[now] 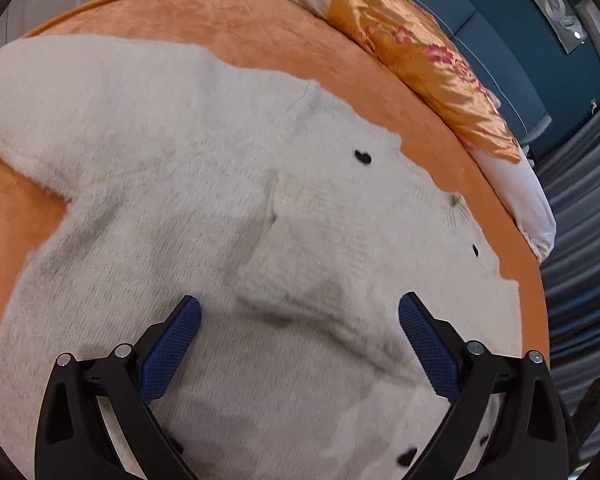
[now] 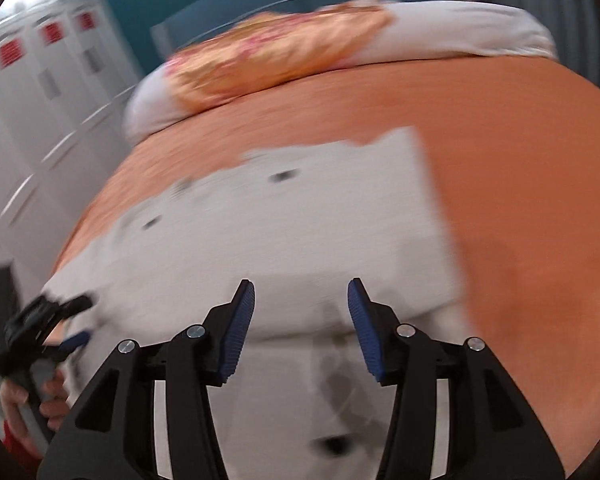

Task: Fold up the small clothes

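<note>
So on my left wrist feed I've got the left gripper (image 1: pixel 300 308) spread wide, nothing between the blue pads (image 1: pixel 172 354), just hanging over the fluffy white cardigan (image 1: pixel 172 184). The cardigan lies flat on the orange bedspread (image 1: pixel 260 32) and takes up most of the view; one sleeve (image 1: pixel 296 256) is folded in across the body, its cuff end lying between my fingers. A few small black buttons (image 1: pixel 363 156) run down the right side.

Right wrist feed is pretty motion-blurred, but the right gripper (image 2: pixel 301 294) is clearly parted too, holding nothing, above the near part of the same cardigan (image 2: pixel 300 216). At the left edge I can see the other gripper (image 2: pixel 44 320) in a hand (image 2: pixel 50 400), at the cardigan's left edge.

Far side of the bed there's an orange floral pillow (image 1: pixel 416 64) on white bedding (image 1: pixel 520 184).
</note>
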A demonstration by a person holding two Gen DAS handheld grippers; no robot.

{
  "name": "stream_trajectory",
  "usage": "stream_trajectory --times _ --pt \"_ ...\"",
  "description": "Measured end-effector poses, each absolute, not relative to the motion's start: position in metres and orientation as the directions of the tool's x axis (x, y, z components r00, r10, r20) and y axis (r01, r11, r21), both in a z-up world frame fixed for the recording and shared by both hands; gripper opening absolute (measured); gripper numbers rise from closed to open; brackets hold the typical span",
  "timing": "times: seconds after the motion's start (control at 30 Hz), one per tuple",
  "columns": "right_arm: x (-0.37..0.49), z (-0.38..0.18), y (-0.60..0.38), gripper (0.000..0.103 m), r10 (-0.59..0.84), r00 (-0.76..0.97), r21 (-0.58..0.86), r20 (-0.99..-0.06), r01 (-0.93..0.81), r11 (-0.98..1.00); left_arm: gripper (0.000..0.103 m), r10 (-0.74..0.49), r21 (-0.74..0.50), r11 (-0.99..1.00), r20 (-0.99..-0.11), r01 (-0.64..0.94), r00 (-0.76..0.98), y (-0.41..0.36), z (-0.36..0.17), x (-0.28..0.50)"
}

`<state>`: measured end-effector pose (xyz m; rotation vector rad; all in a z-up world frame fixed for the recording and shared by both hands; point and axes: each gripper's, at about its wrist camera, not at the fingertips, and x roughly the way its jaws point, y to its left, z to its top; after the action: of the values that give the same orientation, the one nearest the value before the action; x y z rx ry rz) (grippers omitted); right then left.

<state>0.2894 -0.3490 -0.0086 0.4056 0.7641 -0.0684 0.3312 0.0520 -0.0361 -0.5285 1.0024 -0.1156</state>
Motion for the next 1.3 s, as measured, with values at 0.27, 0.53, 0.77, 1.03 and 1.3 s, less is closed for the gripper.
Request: stream_trajectory --times 0.27,0.53,0.77,1.03,1.3 --pt "0.356 -0.045 -0.392 0.03 0.05 0.627 0.328 -0.777 0.337 0.883 0.005 -0.371 -0.441 0.897 -0.731 0.018 0.572 0.029 -0.009 0.368" --pt "0.323 0.009 -0.384 0.01 0.0 0.85 0.426 -0.526 0.263 0.866 0.005 -0.28 -0.302 0.946 -0.585 0.116 0.762 0.029 0.058 0.375" --pt "0.326 -0.019 -0.391 0.011 -0.011 0.744 0.406 -0.668 0.376 0.833 0.006 -0.22 -0.237 0.97 -0.755 0.057 0.618 0.028 -0.047 0.381" --pt "0.304 -0.009 -0.328 0.012 -0.121 0.767 0.148 -0.63 0.272 0.951 0.01 -0.233 -0.267 0.963 -0.729 0.045 0.643 0.029 -0.052 0.379" --pt "0.28 -0.011 -0.382 0.022 -0.14 0.732 0.277 -0.667 0.418 0.865 0.011 -0.229 -0.262 0.964 -0.714 0.051 0.662 0.027 -0.056 0.378"
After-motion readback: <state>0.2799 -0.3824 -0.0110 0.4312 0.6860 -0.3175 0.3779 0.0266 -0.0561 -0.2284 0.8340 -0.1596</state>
